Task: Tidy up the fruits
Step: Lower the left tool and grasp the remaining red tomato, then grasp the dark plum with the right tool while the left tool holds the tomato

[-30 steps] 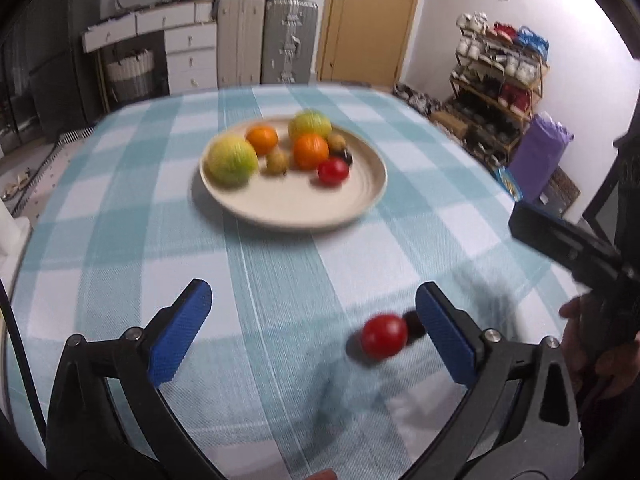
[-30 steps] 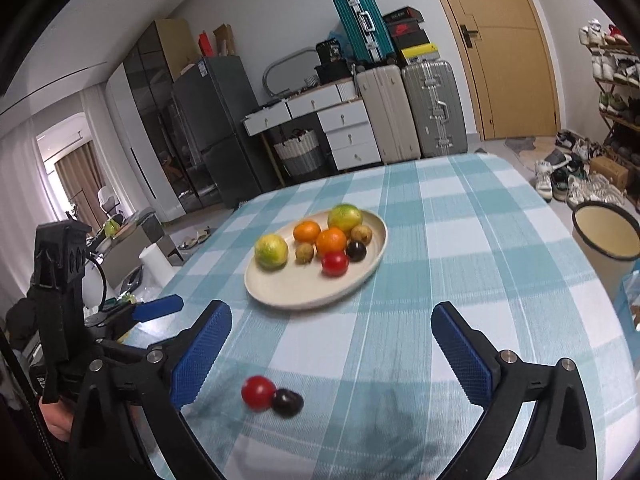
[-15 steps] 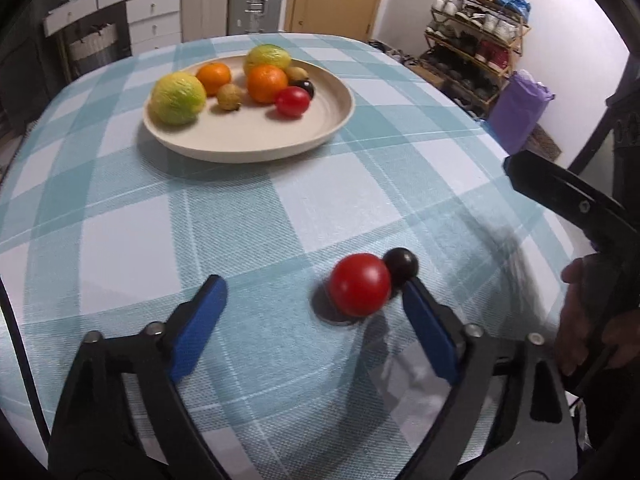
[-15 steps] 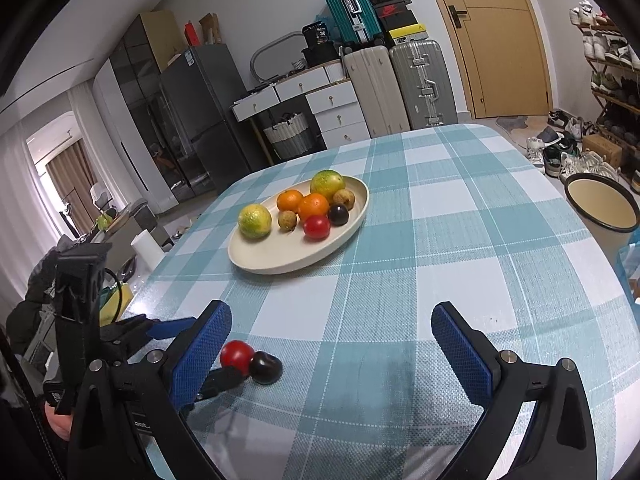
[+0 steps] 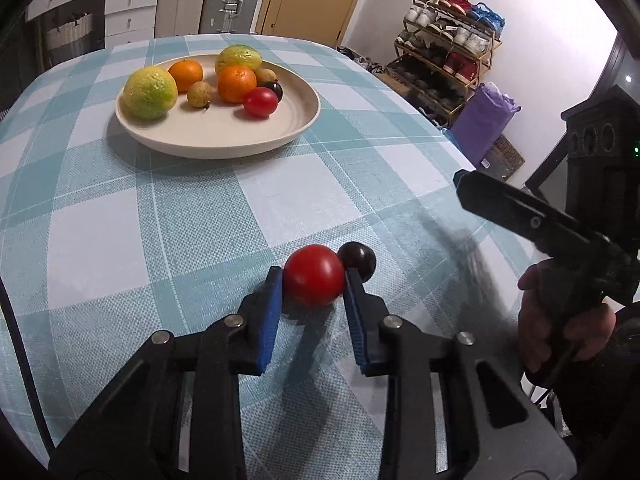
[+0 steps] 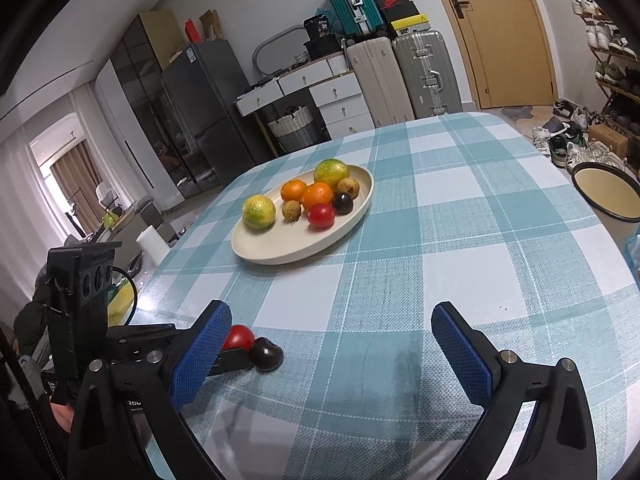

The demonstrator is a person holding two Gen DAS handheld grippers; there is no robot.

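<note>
tomato [image 5: 314,275] pinched in left tongs [image 5: 311,285], right tongs [image 6: 330,322] wide, no legible writing

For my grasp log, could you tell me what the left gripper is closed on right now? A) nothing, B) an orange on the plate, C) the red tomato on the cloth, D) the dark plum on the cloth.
C: in the left wrist view the left gripper has both blue pads against the red tomato, while the dark plum sits just beyond it, outside the jaws.
</note>
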